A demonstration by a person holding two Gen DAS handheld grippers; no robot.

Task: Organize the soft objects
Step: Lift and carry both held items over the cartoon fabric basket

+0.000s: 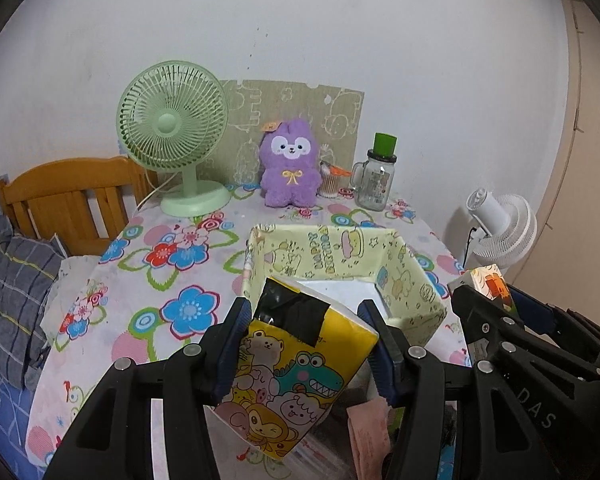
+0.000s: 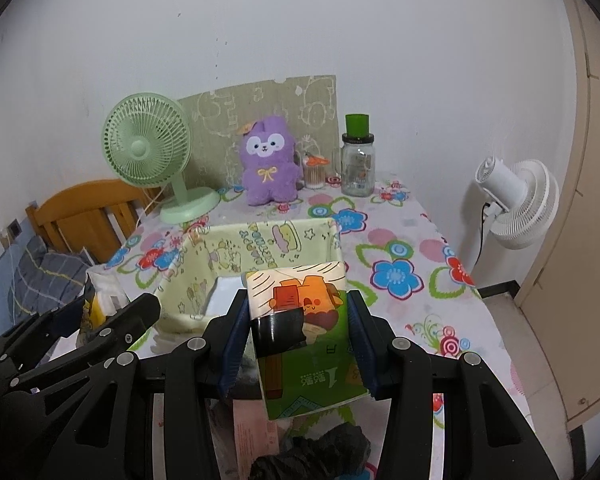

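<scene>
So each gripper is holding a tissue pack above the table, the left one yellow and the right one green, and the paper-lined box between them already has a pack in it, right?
Not quite. The paper-lined box shows only a bare white bottom in the left wrist view, with no pack inside. The rest stands: the left gripper holds the yellow pack and the right gripper holds the green pack above the table.

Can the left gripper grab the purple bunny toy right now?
Probably not. The left gripper is already shut on a yellow cartoon tissue pack, so its jaws are full. The purple bunny toy sits at the table's far edge, behind the open yellow box, which also stands between them.
</scene>
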